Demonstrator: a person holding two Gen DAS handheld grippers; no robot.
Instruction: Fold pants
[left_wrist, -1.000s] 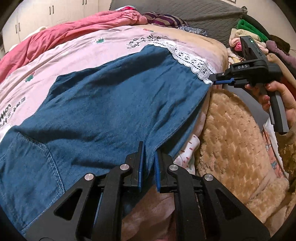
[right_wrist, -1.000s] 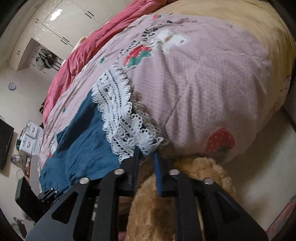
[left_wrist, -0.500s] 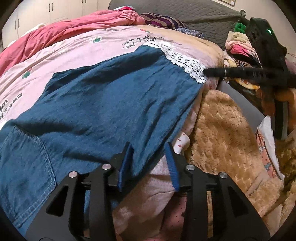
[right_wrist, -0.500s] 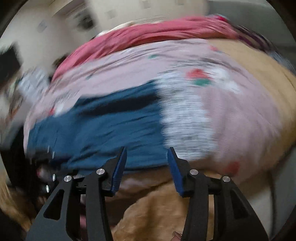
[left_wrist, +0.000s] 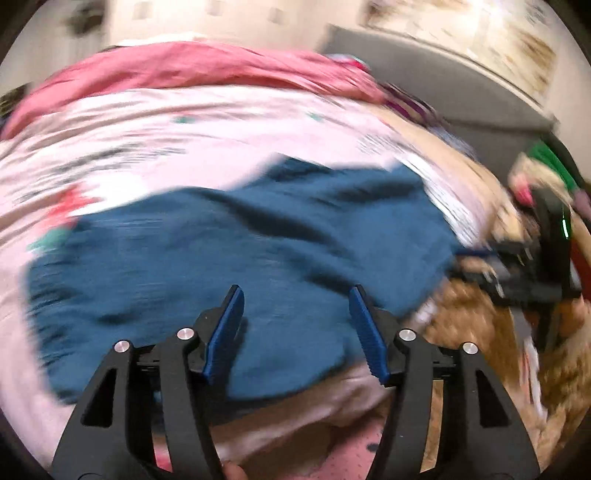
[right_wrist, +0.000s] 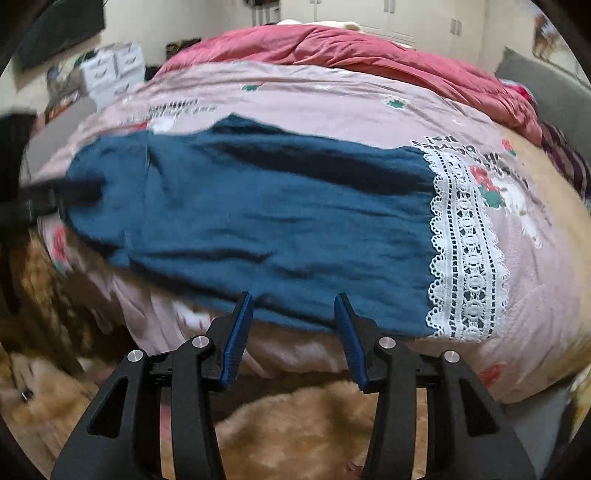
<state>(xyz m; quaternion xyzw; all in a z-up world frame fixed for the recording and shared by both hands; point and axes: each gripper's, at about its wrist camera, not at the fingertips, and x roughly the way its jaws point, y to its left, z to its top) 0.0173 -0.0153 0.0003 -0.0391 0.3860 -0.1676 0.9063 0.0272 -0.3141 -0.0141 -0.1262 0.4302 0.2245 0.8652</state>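
Now, with left tongs (left_wrist: 295, 332) opening and right tongs (right_wrist: 293, 332) apart, both empty, regrip the pants (right_wrist: 258, 214) evenly along the bed's (right_wrist: 535, 332) near edge.

Likely bedroom, quilted bed (right_wrist: 332, 92), wardrobes (right_wrist: 369, 14)

**Pants lying across the bed, grippers at the near edge**

The pants (right_wrist: 258, 214) are lying flat on the quilt (right_wrist: 332, 96), their lace hem (right_wrist: 465, 243) sitting at the right in the right wrist view. A bunched blanket (right_wrist: 369, 51) is lying behind them. The right gripper (right_wrist: 293, 332) is hovering over the near edge (nothing between its jaws). The left gripper (left_wrist: 295, 328) is opening above the pants' other end, and a plush throw (right_wrist: 295, 413) is spreading below.
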